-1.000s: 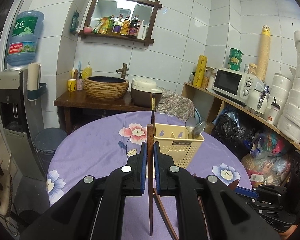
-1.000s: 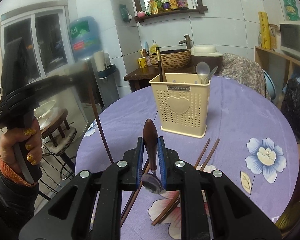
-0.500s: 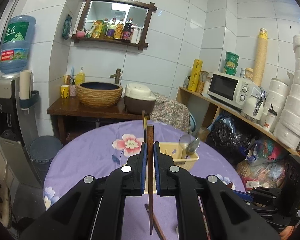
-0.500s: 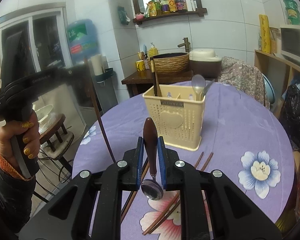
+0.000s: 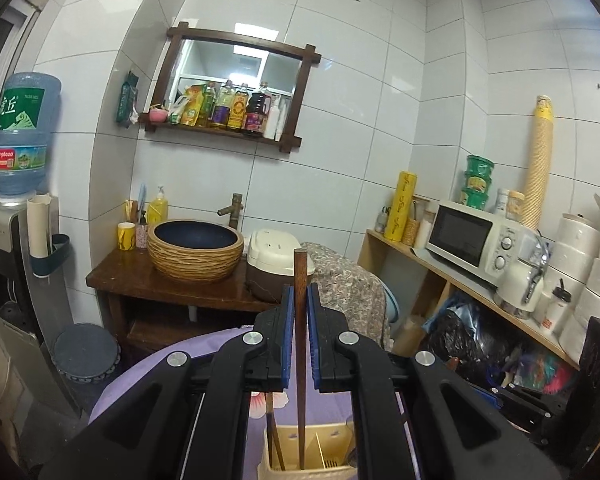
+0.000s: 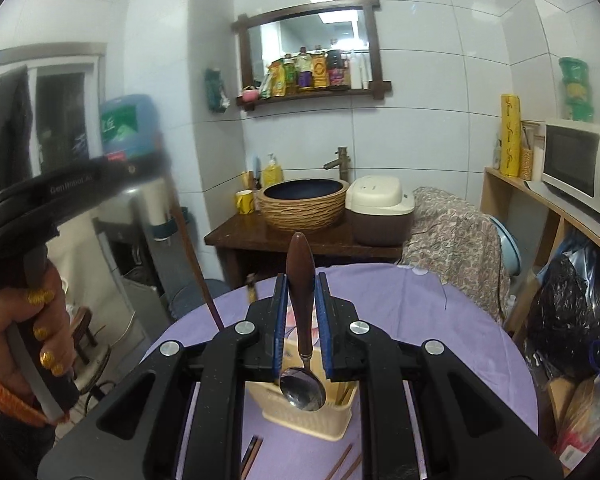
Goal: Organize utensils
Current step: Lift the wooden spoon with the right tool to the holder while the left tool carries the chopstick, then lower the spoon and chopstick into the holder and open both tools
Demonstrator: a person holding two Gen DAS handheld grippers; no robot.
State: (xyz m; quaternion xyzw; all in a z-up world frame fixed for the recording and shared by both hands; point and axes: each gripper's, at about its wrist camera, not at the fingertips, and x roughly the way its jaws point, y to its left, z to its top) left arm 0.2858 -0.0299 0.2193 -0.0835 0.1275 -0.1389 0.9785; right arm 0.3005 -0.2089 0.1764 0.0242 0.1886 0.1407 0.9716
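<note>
- L gripper (image 5: pixel 299 340): pads pinching one dark chopstick (image 5: pixel 299 304), held upright, tip hanging over the cream utensil basket (image 5: pixel 332 470) on the purple tablecloth (image 6: pixel 440 320).
- R gripper (image 6: pixel 301 332): clamped on spoon (image 6: pixel 302 388) by its brown handle, bowl down, over the same basket.
- Do it well: lower straight, chopstick into the slot w/ the other stick (image 5: pixel 274 436), spoon in its own slot; release only once tips are inside.
- Loose chopsticks (image 6: pixel 252 456) remain on the cloth.
</note>
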